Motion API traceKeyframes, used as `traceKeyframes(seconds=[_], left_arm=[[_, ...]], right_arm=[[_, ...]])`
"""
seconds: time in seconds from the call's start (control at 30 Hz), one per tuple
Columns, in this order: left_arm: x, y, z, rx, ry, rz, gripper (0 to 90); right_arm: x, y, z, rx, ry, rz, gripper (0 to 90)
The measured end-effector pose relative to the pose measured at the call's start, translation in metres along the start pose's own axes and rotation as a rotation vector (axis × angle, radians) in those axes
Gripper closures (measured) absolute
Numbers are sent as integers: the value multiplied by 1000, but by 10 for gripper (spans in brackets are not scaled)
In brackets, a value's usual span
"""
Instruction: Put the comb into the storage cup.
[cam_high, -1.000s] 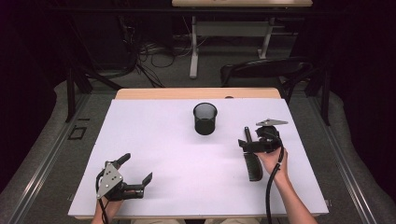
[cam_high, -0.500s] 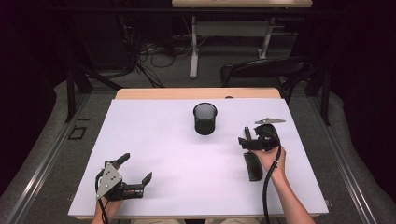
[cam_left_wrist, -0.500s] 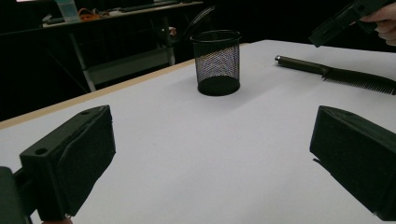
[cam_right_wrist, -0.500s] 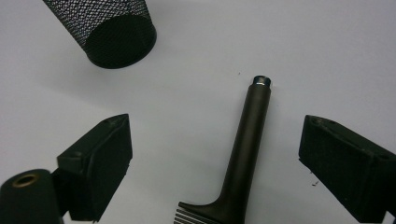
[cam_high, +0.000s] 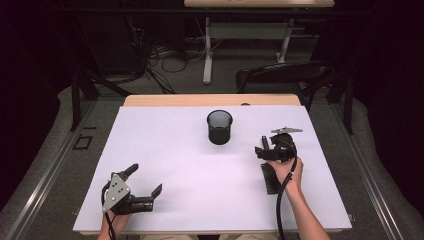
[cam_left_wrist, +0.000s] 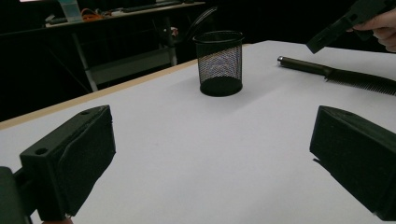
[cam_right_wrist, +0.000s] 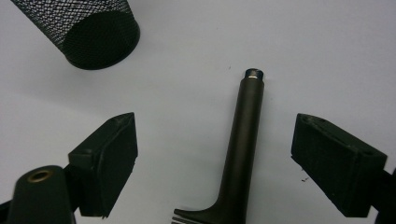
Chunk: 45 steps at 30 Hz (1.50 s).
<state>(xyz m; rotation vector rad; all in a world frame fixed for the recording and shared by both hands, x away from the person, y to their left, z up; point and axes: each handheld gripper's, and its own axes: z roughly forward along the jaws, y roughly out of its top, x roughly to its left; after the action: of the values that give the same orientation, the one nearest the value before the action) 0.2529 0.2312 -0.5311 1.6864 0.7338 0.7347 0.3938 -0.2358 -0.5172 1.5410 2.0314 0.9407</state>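
Above the comb handle, the right gripper jaws gape while closing; left gripper jaws gape.

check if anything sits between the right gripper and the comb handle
Nothing visible does. The right gripper hangs over the comb, whose handle lies on bare table between the open jaws; they have just been closing and the pads do not touch it. The mesh cup stands off to one side.
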Motion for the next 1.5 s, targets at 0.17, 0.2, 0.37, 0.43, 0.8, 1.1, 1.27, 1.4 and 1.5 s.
traceKeyframes(seconds=[0.17,0.2,0.37,0.43,0.8,1.1,1.27,1.4,1.5], left_arm=[[0,1,0,-4,-7,-2,1],[0,1,0,-4,-8,-3,1],[1,1,-1,-9,-7,-10,0],[2,1,-1,-13,-4,-12,1],[1,2,0,-14,-13,-8,1],[1,2,0,-16,-12,-7,1],[1,2,0,-17,-12,-8,1],[1,2,0,-18,-13,-8,0],[1,2,0,-19,-11,-11,1]], right_arm=[[2,0,4,14,-25,16,166],[2,0,4,16,-29,22,173],[1,-1,8,49,-55,21,208],[-1,-1,10,61,-62,23,232],[-3,-4,20,115,-90,37,407],[-6,-6,24,155,-109,54,487],[-5,-7,26,178,-108,56,514],[-5,-8,27,189,-114,50,543],[-5,-8,27,194,-111,52,565]])
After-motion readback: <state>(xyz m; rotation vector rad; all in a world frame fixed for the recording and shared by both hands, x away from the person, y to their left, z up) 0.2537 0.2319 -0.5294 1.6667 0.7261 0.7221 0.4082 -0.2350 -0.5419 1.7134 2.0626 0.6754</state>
